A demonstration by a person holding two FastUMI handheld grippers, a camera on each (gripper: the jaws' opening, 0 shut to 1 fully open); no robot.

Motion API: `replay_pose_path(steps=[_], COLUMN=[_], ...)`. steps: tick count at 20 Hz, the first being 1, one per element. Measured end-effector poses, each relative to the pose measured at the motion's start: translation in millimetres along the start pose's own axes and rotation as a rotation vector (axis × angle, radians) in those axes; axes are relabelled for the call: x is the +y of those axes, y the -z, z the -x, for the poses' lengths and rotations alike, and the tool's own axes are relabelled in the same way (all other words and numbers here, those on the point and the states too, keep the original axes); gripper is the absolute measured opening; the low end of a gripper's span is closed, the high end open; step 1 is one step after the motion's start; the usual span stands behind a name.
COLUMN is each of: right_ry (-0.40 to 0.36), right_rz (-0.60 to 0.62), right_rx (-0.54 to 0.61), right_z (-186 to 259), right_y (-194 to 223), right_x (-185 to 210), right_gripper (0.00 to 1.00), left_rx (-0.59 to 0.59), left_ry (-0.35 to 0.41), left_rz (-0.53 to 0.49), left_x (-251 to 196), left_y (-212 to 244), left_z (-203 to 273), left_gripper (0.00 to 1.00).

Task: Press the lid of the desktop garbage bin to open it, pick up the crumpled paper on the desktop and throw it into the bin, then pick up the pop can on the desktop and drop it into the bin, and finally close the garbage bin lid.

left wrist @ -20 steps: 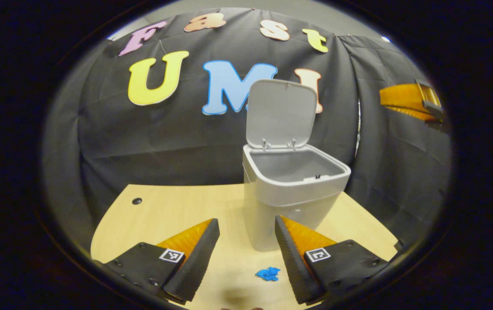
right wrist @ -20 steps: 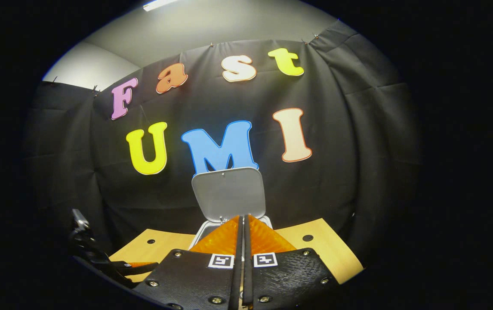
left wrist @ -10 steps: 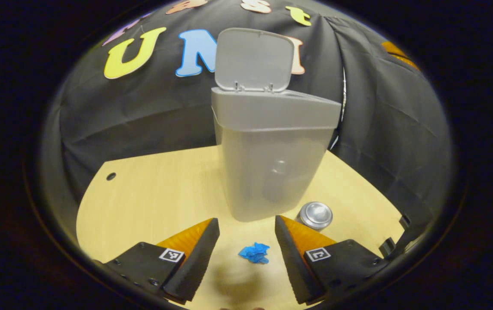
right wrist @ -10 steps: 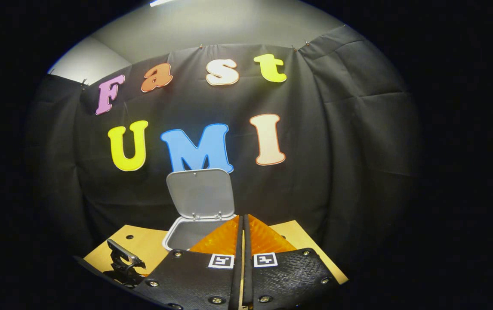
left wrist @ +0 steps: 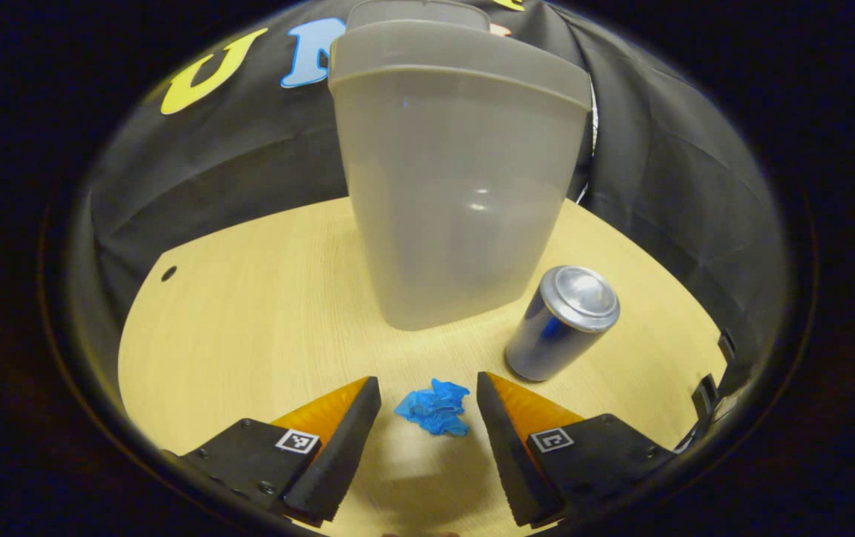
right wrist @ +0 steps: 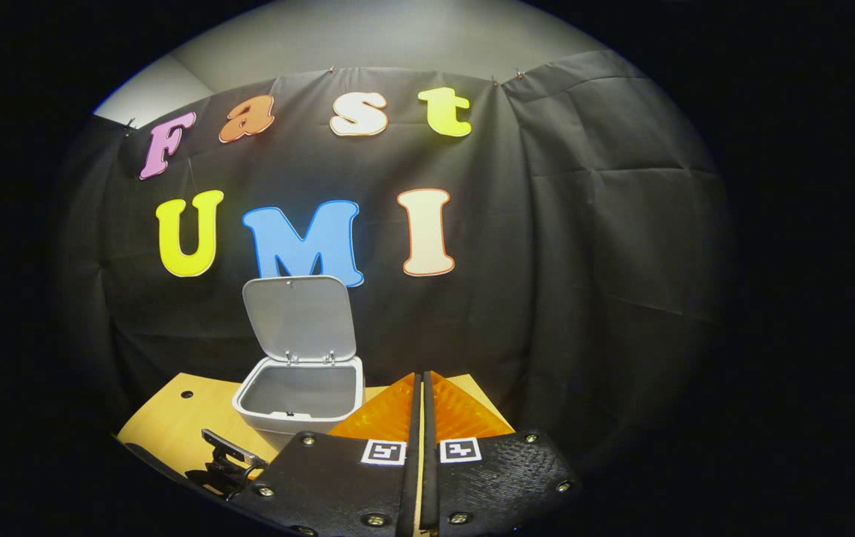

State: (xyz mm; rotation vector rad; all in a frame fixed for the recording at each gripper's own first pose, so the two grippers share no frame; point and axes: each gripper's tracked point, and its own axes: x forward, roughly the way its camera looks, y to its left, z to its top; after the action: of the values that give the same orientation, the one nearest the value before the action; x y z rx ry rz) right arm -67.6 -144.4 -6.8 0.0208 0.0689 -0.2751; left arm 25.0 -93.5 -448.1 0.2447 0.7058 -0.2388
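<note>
Grey plastic bin [left wrist: 457, 186] lid [right wrist: 299, 317] up, step one done. My left gripper [left wrist: 427, 418] wide open, straddling crumpled blue paper [left wrist: 433, 406] on pale wood surface [left wrist: 263, 321], not gripping. Silver pop can [left wrist: 563, 322] upright beside bin, untouched. Right gripper [right wrist: 421, 418] closed, empty. Lid-closing left.

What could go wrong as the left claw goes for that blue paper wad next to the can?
1. The pop can stands close beside the crumpled paper; the left claw, open around the wad, might nudge the can over as it closes.
2. The wad is small and low on the table, so the fingers may scrape the wood or pinch only an edge.
3. The bin rises tall just behind, lid up; a lift could clip its rim.
</note>
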Motion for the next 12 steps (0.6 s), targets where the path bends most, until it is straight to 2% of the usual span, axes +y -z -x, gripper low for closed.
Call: replay_pose_path(steps=[3,4,7,12], right_ry=[0.007,0.006,0.003,-0.015], right_rz=[0.012,0.017,0.028,0.049], right_rx=[0.036,0.045,0.060,0.085], right_z=[-5,-8,-13,-22], right_y=[12,15,17,23], right_x=[-7,-7,-8,-3], right_gripper=[0.02,0.02,0.02,0.03], left_rx=[0.028,0.040,0.058,0.032], left_ry=[-0.016,-0.017,-0.024,-0.036], left_rz=[0.010,0.008,-0.018,-0.018], left_x=[2,2,-1,-4], left_y=[12,18,27,23], left_z=[-12,-15,-22,-27], left_gripper=[0.84,0.87,0.84,0.87])
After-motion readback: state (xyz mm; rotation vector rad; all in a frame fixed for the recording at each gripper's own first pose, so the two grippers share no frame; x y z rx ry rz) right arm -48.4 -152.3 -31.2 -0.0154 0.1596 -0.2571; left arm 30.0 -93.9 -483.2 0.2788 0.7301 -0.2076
